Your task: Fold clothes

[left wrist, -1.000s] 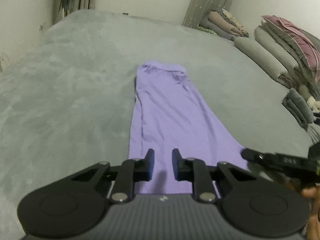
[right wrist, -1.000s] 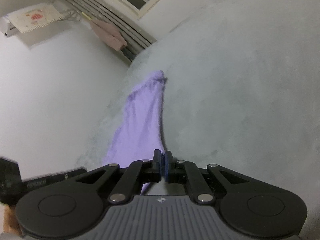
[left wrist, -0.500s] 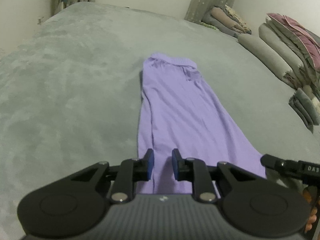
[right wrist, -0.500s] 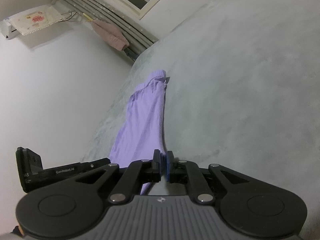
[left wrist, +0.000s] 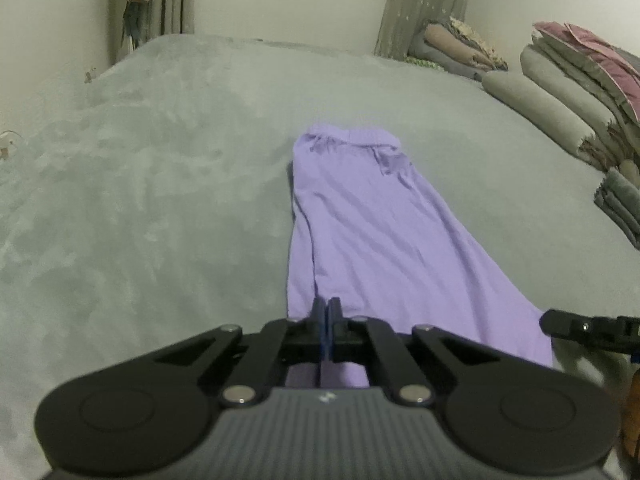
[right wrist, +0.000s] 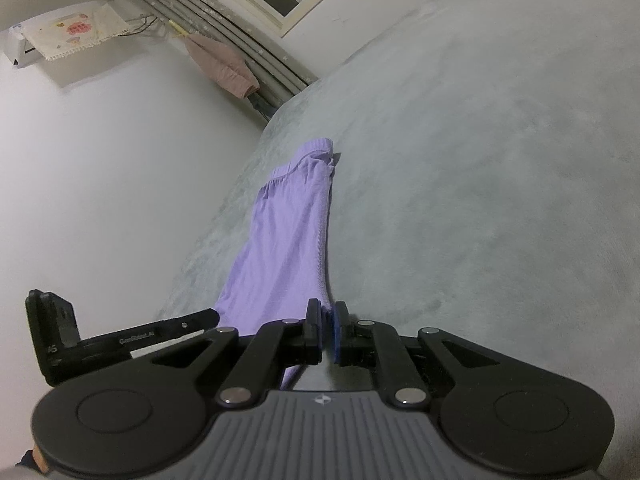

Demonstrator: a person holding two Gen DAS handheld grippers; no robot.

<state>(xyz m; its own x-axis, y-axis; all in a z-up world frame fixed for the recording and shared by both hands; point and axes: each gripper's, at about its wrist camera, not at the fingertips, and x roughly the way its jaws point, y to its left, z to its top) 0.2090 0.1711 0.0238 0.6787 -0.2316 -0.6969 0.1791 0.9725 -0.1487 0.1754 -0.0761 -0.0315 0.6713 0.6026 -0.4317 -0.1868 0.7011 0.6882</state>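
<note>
Purple trousers point(left wrist: 360, 240), folded lengthwise, lie flat on the grey bed with the waistband at the far end. My left gripper point(left wrist: 326, 310) has its pads pressed together at the near left part of the hem, with the cloth pinched between them. In the right wrist view the trousers point(right wrist: 288, 240) run away from my right gripper point(right wrist: 327, 320). Its pads stand a narrow slit apart on the right edge of the hem. Each gripper shows at the side of the other's view: the right one point(left wrist: 580, 326) and the left one point(right wrist: 120, 336).
The grey bed cover point(left wrist: 140, 200) spreads wide on both sides of the trousers. Rolled quilts and pillows point(left wrist: 560, 92) are stacked along the right, with folded grey cloth point(left wrist: 618, 204) below them. A wall point(right wrist: 100, 180) runs close along the bed's left side.
My left gripper's jaws, apart over the hem in the earlier frames, have closed together on it, and the gripper has sunk slightly. The right gripper stays put; its pads show a slightly wider slit.
</note>
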